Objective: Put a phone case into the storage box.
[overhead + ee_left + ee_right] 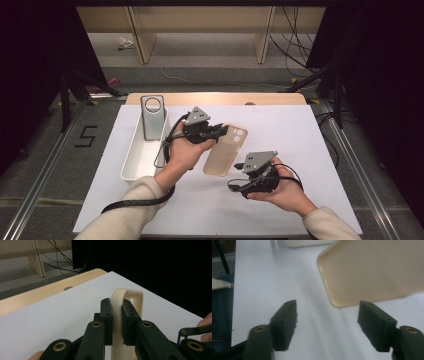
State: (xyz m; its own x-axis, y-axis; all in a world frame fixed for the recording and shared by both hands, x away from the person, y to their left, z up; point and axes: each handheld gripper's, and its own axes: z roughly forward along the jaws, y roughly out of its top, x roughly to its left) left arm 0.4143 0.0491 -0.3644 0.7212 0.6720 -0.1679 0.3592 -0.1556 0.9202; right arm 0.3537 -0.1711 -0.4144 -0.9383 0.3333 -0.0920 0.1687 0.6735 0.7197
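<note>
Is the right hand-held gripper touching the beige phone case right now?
Apart. The right gripper view shows the right hand-held gripper with jaws wide open and the beige phone case above them, white table visible between.

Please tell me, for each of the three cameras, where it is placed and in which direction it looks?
High view: above the person's side, looking forward and down on the table; both forearms, left gripper, right gripper.
Left gripper view: on the left gripper, along its jaws clamped on the beige phone case.
Right gripper view: on the right gripper, jaws open, case above them.
Shared: all three show the case and white table.
</note>
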